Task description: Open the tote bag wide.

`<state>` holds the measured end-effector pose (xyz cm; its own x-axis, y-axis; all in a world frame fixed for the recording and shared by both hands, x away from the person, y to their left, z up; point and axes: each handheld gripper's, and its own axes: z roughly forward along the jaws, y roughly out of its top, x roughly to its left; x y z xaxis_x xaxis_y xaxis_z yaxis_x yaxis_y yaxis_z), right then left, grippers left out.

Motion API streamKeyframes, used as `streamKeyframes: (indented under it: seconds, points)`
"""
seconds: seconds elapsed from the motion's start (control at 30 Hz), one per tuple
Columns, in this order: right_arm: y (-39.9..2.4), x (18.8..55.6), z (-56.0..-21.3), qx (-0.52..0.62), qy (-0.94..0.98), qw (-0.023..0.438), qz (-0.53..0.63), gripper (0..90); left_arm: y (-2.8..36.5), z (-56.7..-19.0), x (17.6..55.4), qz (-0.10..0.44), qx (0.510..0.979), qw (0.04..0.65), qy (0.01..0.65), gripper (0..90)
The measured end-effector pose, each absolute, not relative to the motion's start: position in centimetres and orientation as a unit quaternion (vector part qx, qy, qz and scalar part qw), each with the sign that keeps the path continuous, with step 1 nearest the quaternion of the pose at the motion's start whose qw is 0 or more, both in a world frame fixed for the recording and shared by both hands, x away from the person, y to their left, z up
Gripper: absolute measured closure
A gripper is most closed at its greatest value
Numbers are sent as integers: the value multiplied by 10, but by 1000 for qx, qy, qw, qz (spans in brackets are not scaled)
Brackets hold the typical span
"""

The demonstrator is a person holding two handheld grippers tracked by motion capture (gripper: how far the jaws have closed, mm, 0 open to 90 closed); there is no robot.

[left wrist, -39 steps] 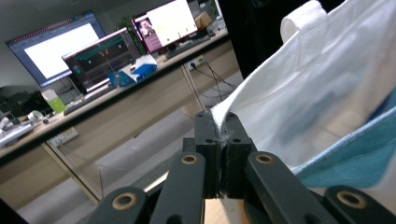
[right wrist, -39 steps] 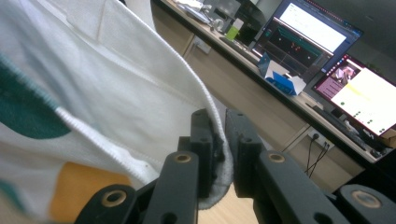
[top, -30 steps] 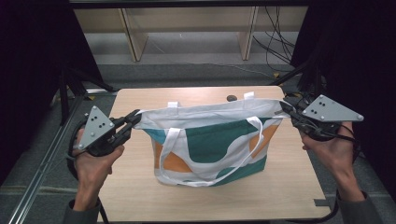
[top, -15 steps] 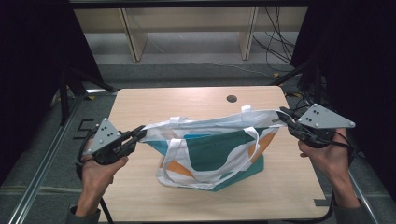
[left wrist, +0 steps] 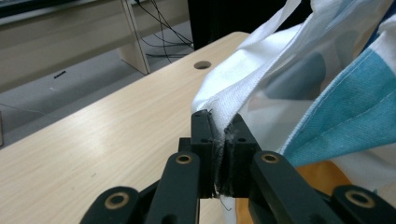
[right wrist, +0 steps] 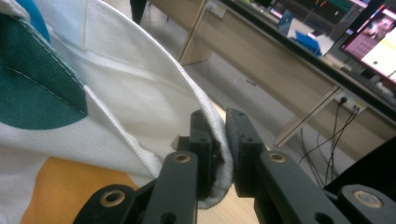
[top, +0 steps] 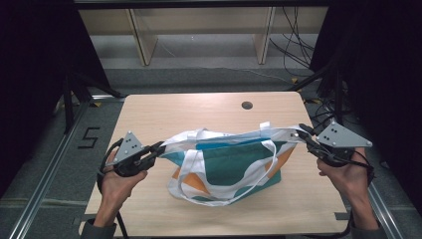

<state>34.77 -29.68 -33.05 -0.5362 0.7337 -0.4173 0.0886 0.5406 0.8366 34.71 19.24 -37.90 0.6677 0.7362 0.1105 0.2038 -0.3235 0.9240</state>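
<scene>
Now the tote bag hangs stretched over the wooden table, long axis running hand to hand, left gripper and right gripper each clamped on an opposite top corner (bottom sagging onto the tabletop).

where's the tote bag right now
In the high view the tote bag hangs over the table's near half, stretched between the left gripper and right gripper.
</scene>
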Motion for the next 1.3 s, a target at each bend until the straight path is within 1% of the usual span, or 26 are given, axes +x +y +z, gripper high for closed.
streamKeyframes:
  seconds: [0.17,0.2,0.37,0.47,0.67,0.7,0.77,0.8,0.87,0.9,1.0,1.07,1.13,1.17,1.23,1.27,1.3]
  points:
    - [-301,354,-344,274,789,384,394,821,186,-392,351,252,782,484,303,836]
    - [-302,358,-350,279,795,370,392,820,185,-395,352,248,783,483,303,835]
    - [-298,366,-367,280,808,355,378,818,180,-414,354,222,795,472,308,833]
    - [-296,368,-375,282,819,337,369,817,177,-422,355,214,799,468,311,833]
    - [-295,370,-385,277,830,324,360,816,170,-436,356,197,811,457,308,832]
    - [-294,370,-388,277,833,320,357,815,169,-439,356,188,815,451,311,833]
    - [-292,372,-393,274,840,314,348,815,165,-445,356,182,813,455,315,833]
    - [-292,373,-395,274,841,312,347,815,166,-446,357,186,823,443,303,833]
    - [-291,376,-399,274,843,305,348,814,163,-449,356,172,819,447,316,833]
    - [-291,376,-401,272,845,304,345,814,164,-449,357,176,825,439,308,833]
    - [-290,377,-406,276,847,298,342,814,163,-454,357,176,821,443,314,834]
    - [-289,378,-409,274,852,292,337,814,160,-458,357,166,822,442,319,835]
    - [-288,379,-415,272,856,288,333,813,160,-461,359,170,834,430,302,836]
    - [-287,379,-418,275,859,280,329,813,157,-466,358,162,825,436,320,836]
    - [-286,382,-425,279,863,270,324,812,157,-469,359,167,837,422,305,837]
    - [-285,382,-429,282,865,263,320,812,155,-472,358,159,838,417,313,837]
    - [-284,384,-433,281,868,254,321,812,154,-475,359,160,840,417,307,838]
